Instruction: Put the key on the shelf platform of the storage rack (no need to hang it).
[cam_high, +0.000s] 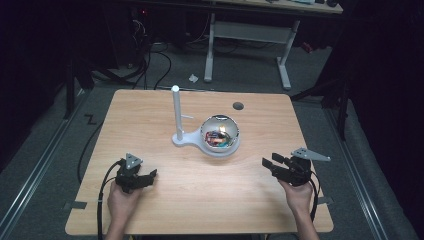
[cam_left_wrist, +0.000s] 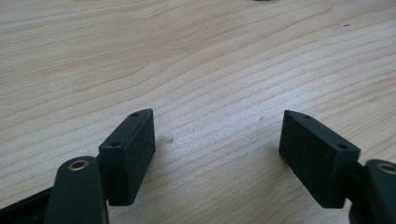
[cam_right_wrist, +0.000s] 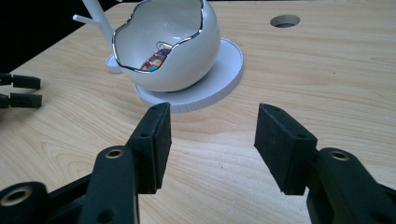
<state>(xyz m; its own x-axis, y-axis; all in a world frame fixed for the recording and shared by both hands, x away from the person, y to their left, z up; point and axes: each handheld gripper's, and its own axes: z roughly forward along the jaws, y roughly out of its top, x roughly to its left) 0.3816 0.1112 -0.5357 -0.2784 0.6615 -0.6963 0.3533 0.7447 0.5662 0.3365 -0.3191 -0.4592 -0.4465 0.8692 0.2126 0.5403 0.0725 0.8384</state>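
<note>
A white egg-shaped bowl (cam_high: 220, 132) with a jagged silver rim sits on a round white dish joined to an upright white post (cam_high: 176, 110), at the table's middle. Small colourful pieces (cam_right_wrist: 156, 58) lie inside the bowl (cam_right_wrist: 187, 60). My left gripper (cam_high: 149, 176) rests low at the front left, open, with bare wood between its pads (cam_left_wrist: 217, 130). My right gripper (cam_high: 269, 161) is at the front right, pointed toward the bowl, open with nothing between its jaws (cam_right_wrist: 212, 123). The left gripper's tips (cam_right_wrist: 21, 91) show at the far left of the right gripper view.
The wooden table (cam_high: 200, 200) has a round cable hole (cam_high: 238, 106) behind the bowl. Cables trail from both grippers off the front edge. A white desk frame (cam_high: 285, 60) and floor cables lie beyond the table's far edge.
</note>
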